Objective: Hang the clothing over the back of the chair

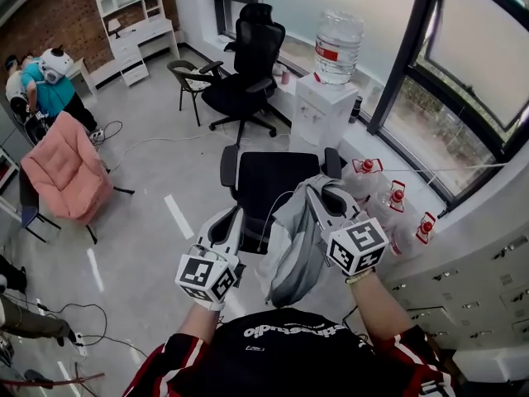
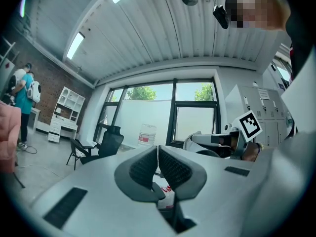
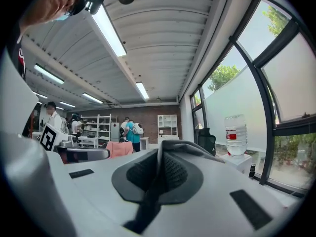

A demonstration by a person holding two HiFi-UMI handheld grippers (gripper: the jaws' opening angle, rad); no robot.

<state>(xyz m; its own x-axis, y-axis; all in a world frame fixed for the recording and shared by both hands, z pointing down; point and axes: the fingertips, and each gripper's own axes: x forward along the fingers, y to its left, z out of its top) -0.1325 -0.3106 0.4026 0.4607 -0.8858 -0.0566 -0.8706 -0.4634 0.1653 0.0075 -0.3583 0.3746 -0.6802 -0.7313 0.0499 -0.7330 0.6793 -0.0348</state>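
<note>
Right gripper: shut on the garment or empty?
Shut on the grey garment: fabric is pinched between the right gripper jaws and hangs bunched.

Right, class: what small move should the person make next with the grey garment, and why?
Probably carry the right gripper forward and lower the grey fabric garment over the back of the nearest black office chair: that gripper is shut on the garment, which hangs free, not yet draped on the chair, and the left gripper is shut and empty.
</note>
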